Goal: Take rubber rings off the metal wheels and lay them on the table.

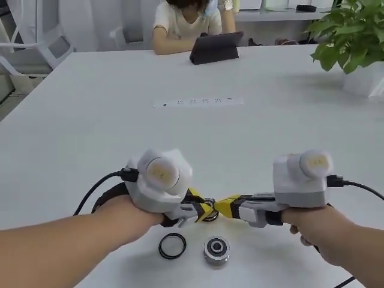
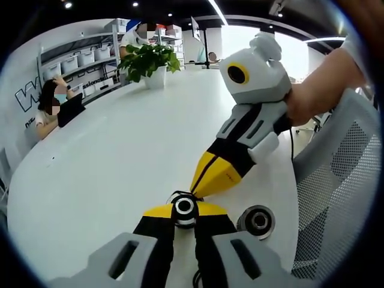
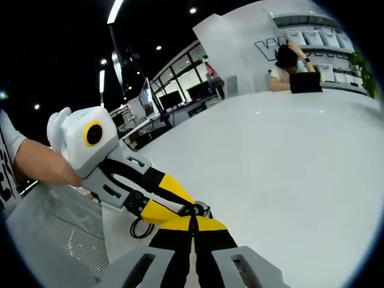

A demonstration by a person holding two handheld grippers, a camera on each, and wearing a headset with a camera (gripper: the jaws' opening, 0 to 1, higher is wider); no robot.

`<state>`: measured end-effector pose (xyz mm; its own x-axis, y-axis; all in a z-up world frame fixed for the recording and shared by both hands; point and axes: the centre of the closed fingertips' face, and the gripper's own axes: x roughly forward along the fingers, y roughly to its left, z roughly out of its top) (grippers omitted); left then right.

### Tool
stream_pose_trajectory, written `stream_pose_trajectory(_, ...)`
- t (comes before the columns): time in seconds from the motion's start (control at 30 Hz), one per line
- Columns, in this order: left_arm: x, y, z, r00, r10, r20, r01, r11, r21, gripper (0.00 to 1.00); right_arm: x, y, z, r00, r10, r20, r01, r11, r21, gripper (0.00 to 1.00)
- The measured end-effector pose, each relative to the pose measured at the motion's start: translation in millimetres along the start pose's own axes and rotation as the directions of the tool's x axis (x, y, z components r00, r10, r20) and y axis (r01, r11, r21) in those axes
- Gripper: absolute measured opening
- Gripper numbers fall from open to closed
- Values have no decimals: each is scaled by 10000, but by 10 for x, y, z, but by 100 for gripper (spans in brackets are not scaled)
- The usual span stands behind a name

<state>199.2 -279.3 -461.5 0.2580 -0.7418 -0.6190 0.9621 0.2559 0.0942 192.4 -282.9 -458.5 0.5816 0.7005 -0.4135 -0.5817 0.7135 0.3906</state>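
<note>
Gripping, left: the left gripper [image 2: 184,213] has its yellow-tipped fingers clamped on a small metal wheel [image 2: 184,205], held just above the tabletop [image 1: 120,120].
Right gripper: the right gripper [image 3: 193,221] has its fingers pressed together, tips touching the held wheel's black rim from the opposite side. Cannot tell whether rubber is caught between them.
Meeting point: both grippers sit nose to nose over the near edge of the tabletop.
Rubber ring: one black rubber ring [image 1: 160,246] lies flat on the tabletop, below the left gripper in the head view, free of any wheel.
Second wheel: a second wheel [image 1: 216,250] lies just beside the ring, apart from it, with a silvery rim and dark centre.
Background: a seated person [image 1: 180,24] is at the far side with a dark tablet [image 1: 216,48]. A potted plant [image 1: 351,36] stands far right, and a white power strip [image 1: 198,101] lies mid-table.
</note>
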Motion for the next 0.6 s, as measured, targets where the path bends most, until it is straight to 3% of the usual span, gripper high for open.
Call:
stream_pose_trajectory(0.2, 1, -4, 1, 10000, -26, 5, 26, 10000, 69, 6, 2, 56, 5, 9997, 258, 42, -258, 9997, -24, 0)
stream_pose_trajectory(0.23, 1, -5, 2, 10000, -27, 10, 27, 10000, 74, 6, 10, 127, 78, 9973, 604, 417, -604, 9982, 0, 0)
stream_pose_trajectory(0.3, 0, -4, 2, 10000, -3, 17, 3, 10000, 73, 6, 12, 122, 56, 9986, 512, 105, -510, 9985, -186, 0)
stream_pose_trajectory(0.6, -2, -5, -2, 10000, 52, 58, -52, 10000, 46, 6, -36, 166, 39, 9965, 805, 241, -809, 9966, 137, 0)
